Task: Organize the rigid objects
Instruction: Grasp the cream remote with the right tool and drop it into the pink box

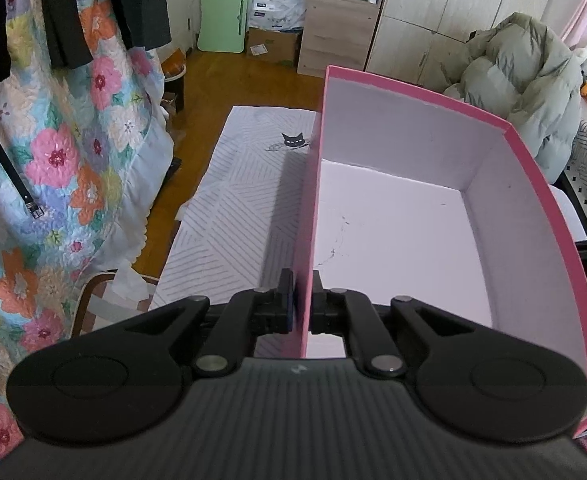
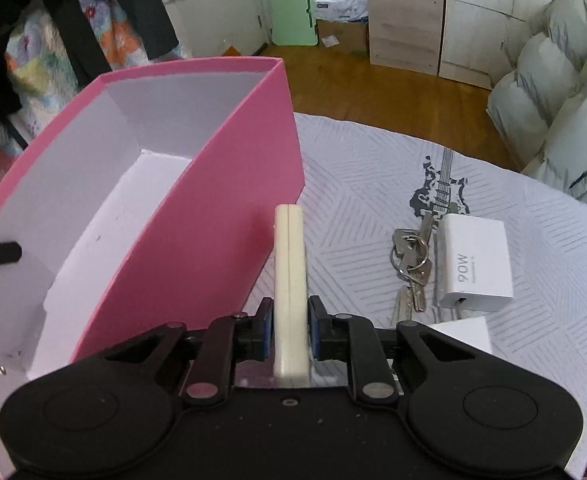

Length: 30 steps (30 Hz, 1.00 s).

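Note:
A pink box (image 1: 541,184) with a white, bare inside stands on a striped white cloth (image 1: 229,208). My left gripper (image 1: 302,308) is shut on the box's near left wall, one pad on each side of it. In the right wrist view the same pink box (image 2: 213,200) lies to the left. My right gripper (image 2: 289,332) is shut on a cream flat rectangular block (image 2: 289,264), held on edge just right of the box's outer wall. A bunch of keys (image 2: 411,264) and a white 90W charger (image 2: 473,264) lie on the cloth to the right.
A second white block (image 2: 465,332) peeks out by the right finger. A grey-green puffer jacket (image 1: 533,80) is heaped at the right, a floral quilt (image 1: 53,160) hangs at the left. Wooden floor, a drawer unit (image 1: 333,36) and a green folded table (image 1: 223,16) lie beyond.

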Tool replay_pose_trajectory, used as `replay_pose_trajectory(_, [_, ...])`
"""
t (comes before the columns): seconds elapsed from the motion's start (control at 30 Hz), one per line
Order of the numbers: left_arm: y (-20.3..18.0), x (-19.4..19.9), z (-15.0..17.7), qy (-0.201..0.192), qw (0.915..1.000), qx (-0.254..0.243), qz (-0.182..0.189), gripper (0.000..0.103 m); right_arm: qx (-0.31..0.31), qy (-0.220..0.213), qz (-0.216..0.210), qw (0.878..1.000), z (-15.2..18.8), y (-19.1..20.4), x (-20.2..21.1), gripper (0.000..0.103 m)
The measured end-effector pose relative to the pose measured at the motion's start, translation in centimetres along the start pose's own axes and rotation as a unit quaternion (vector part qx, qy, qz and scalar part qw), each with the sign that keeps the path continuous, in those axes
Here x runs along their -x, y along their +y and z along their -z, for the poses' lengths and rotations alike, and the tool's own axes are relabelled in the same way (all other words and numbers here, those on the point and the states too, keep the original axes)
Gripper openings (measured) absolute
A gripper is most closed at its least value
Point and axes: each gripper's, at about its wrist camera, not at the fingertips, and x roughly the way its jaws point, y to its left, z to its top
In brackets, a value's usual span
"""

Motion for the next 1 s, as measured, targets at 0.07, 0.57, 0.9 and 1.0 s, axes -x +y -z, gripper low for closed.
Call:
replay_pose_trajectory(0.07, [-0.1, 0.1, 0.0, -0.001, 1.0, 0.003, -0.003, 0.005, 0.003, -0.019, 0.006, 1.0, 0.1, 0.1, 0.8, 0.02])
replay_pose_trajectory(0.57, [0.4, 0.8, 0.7, -0.007, 1.0, -0.005, 0.005, 0.006, 0.108, -0.194, 0.017, 0.975, -1.6, 5.4, 13.3, 0.02])
replay_pose_trajectory(0.9, [0.0, 0.8, 0.8, -0.013, 0.9998, 0.017, -0.002, 0.006, 0.243, -0.114, -0.101, 0.958, -5.1, 13.3, 7.7, 0.02])
replay_pose_trajectory(1.0, [-0.1, 0.8, 0.7, -0.014, 0.9997, 0.019, -0.005, 0.006, 0.308, -0.073, -0.078, 0.945, -5.7, 14.7, 3.4, 0.02])
